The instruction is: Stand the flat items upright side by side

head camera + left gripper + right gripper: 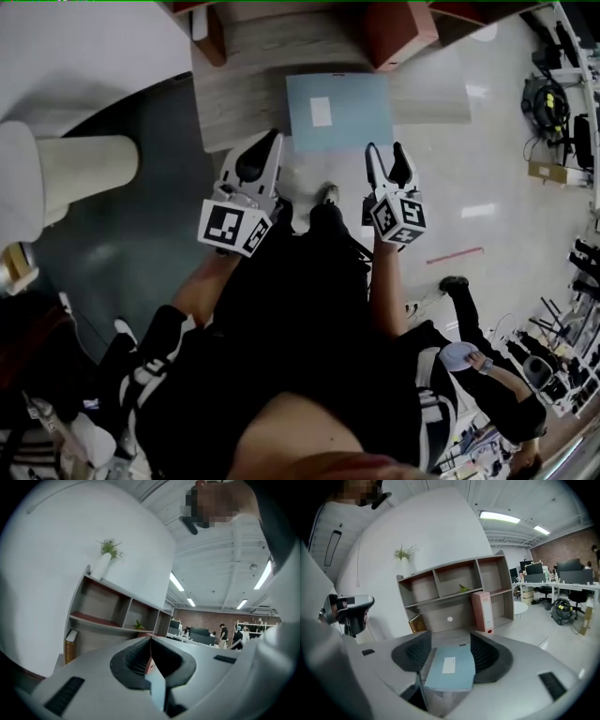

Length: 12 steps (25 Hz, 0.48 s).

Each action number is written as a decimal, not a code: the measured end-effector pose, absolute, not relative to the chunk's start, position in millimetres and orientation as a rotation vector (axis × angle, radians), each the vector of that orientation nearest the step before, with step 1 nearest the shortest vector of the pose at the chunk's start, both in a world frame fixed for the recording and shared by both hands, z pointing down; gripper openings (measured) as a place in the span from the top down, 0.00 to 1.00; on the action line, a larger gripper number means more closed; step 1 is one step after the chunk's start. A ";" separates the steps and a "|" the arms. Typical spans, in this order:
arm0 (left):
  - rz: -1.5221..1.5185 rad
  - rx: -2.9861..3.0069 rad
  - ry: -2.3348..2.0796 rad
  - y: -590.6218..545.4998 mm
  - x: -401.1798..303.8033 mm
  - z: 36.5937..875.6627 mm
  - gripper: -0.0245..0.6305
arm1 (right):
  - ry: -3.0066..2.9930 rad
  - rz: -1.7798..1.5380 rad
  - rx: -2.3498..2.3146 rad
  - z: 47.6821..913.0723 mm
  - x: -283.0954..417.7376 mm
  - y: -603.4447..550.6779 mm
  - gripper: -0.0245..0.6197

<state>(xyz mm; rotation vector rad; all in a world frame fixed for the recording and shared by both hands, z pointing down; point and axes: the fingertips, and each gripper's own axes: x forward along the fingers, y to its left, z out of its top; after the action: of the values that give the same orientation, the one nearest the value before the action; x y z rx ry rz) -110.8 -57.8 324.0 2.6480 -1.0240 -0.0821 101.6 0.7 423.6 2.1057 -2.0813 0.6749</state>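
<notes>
Head view: the blue folder (337,111) lies flat at the surface's (234,103) front edge, with the left tongs (269,150) and right tongs (387,161) near its front corners. Left gripper view: tongs pressed together, empty, so they may only nudge it. Right gripper view: tongs spread, unloaded; a one-sided lift could let it flop.

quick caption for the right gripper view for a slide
Right gripper, jaws apart, looks over a light blue folder lying flat before a shelf unit holding an upright pink binder.
</notes>
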 end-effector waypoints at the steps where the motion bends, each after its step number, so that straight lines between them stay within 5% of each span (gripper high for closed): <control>1: -0.117 2.654 -1.014 -52.5 -112.8 311.4 0.93 | -2.084 0.664 2.103 420.4 98.5 2.0 0.53; 12: -0.110 2.695 -1.109 7.2 -107.5 301.0 0.93 | -1.988 0.434 1.710 483.4 79.3 8.5 0.53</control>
<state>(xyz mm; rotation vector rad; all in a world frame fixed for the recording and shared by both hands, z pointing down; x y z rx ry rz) -107.5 7.2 301.0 2.6947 -1.1089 -0.1097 79.3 8.5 483.4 1.7100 -1.9878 0.4341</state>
